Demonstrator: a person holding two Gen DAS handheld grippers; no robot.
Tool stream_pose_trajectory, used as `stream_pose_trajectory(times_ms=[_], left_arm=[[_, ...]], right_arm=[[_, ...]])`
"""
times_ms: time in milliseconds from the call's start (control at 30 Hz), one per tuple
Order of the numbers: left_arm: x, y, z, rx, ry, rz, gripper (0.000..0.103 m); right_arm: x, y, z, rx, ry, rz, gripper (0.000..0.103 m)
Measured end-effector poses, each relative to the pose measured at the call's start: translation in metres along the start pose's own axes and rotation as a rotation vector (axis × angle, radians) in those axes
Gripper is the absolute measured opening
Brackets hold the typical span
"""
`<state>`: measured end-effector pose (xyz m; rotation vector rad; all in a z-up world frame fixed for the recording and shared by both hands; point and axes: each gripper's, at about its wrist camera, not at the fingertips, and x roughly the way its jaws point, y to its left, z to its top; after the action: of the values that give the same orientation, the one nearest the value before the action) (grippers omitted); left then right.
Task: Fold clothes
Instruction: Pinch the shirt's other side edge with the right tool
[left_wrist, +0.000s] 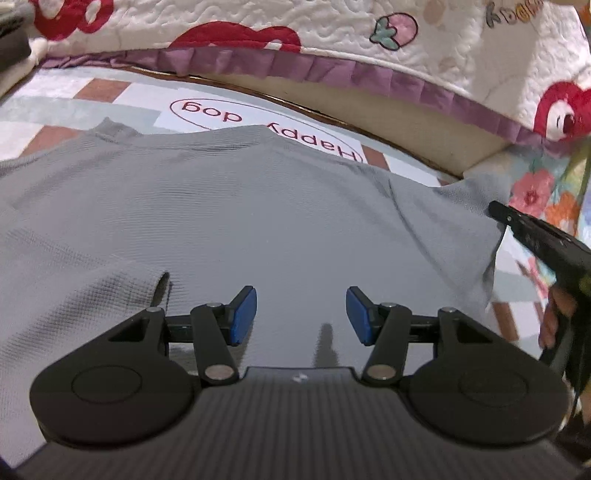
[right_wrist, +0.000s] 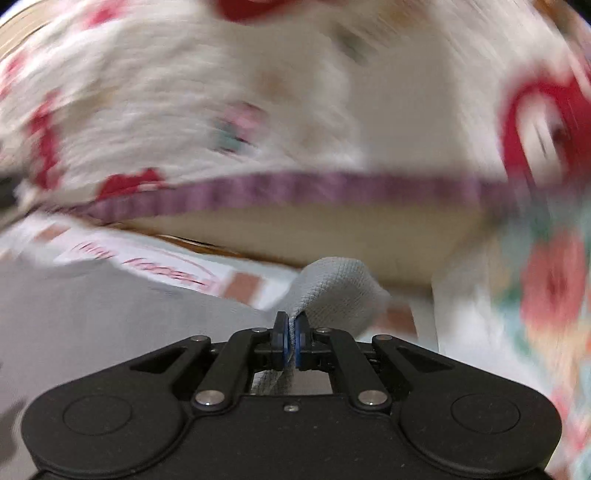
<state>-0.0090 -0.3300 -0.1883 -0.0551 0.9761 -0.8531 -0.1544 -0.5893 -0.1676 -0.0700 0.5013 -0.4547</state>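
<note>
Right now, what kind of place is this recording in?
Probably a bedroom floor: a grey shirt lies on a patchwork "Happy dog" mat, beside a bed draped in a white quilt with a purple frill.

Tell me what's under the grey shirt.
The grey shirt lies on a patchwork mat of grey, white and brown squares. An oval "Happy dog" print peeks out past the collar, its near part covered. Whatever else lies beneath the shirt is hidden.
</note>
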Motion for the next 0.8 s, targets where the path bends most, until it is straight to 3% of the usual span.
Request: stream_pose_trajectory(times_ms=[167,233,333,433,500,567,667,800], left_arm=[[-0.004,0.004,0.000,-0.020,-0.025,0.015,0.054],[-0.007,0.010,0.000,-0.039,-0.031,0.025,0.054],[-0.009,0.018,-0.001,-0.071,-0.040,0.019,0.055],[-0.007,0.023,0.003,-0.113,-0.053,-0.027,0.056],[-0.002,0.021,0.010,-0.120,-0.075,-0.061,0.057],[0.003,0.017,0.018,-0.119,-0.088,-0.087,0.059],[0.009,0.009,0.021,-0.121,-0.066,-0.092,0.059],[0.007,0.004,0.013,-0.134,-0.030,-0.096,0.059]], right_arm=[[-0.028,0.091,0.008,-0.334,-0.026,0.152,0.005],[-0.032,0.112,-0.002,-0.368,0.039,0.285,0.004],[-0.043,0.104,-0.014,-0.270,0.133,0.500,0.009],[-0.053,0.066,-0.019,-0.128,0.176,0.480,0.033],[-0.059,0.037,-0.019,-0.061,0.181,0.450,0.040],[-0.061,0.014,-0.020,-0.031,0.193,0.406,0.058],[-0.047,-0.001,-0.023,-0.010,0.183,0.370,0.060],[0.000,0.006,-0.022,0.053,0.183,0.407,0.062]])
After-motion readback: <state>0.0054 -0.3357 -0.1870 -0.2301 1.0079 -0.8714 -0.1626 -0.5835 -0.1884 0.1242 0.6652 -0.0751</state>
